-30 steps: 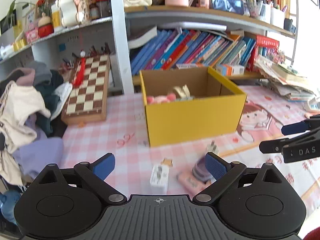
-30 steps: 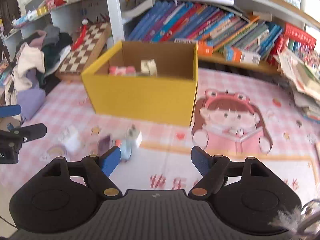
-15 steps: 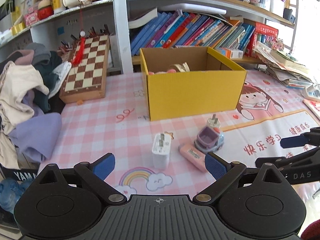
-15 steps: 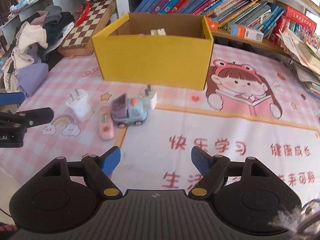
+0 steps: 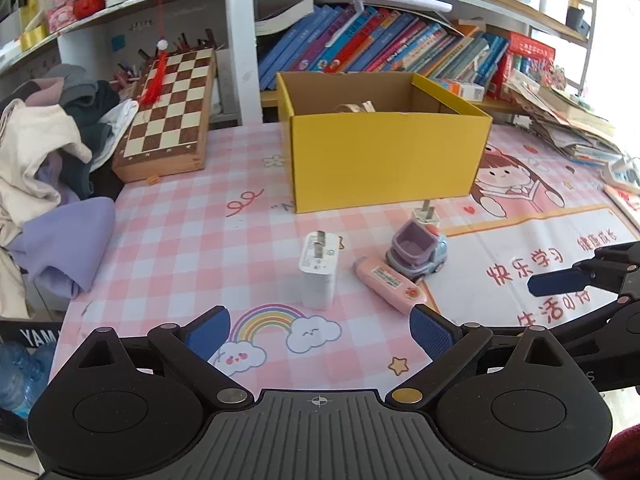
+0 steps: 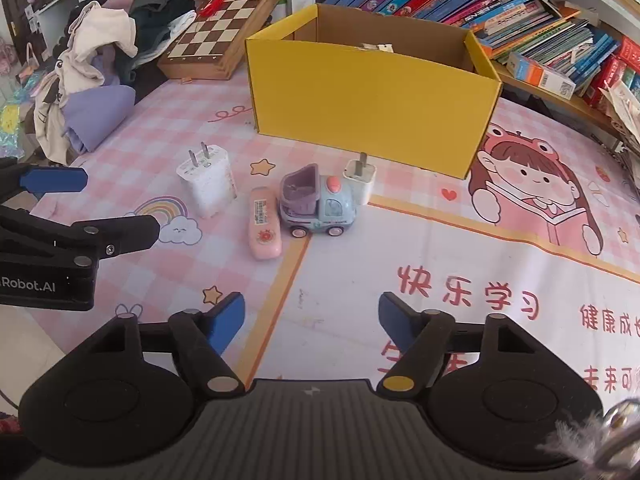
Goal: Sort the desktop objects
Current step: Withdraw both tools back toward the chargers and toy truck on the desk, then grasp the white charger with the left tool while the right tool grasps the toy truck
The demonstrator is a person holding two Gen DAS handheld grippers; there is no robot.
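Left tool [image 5: 320, 330] open, empty, low over the bench mat [image 5: 200, 240]. Right tool [image 6: 312, 316] open too, jaws just been closing, nothing between them. Ahead in a cluster: big white charger [image 6: 208, 184], pink case [image 6: 264, 222] touching toy truck [image 6: 316, 204], small white plug [image 6: 360, 174] beside it. Yellow box [image 6: 372, 108] behind, some items inside. Chessboard [image 5: 172, 112] and clothes pile [image 5: 44, 148] far left.

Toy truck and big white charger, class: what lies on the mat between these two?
A pink case lies between the toy truck and the big white charger, close beside the truck; both wrist views show this.
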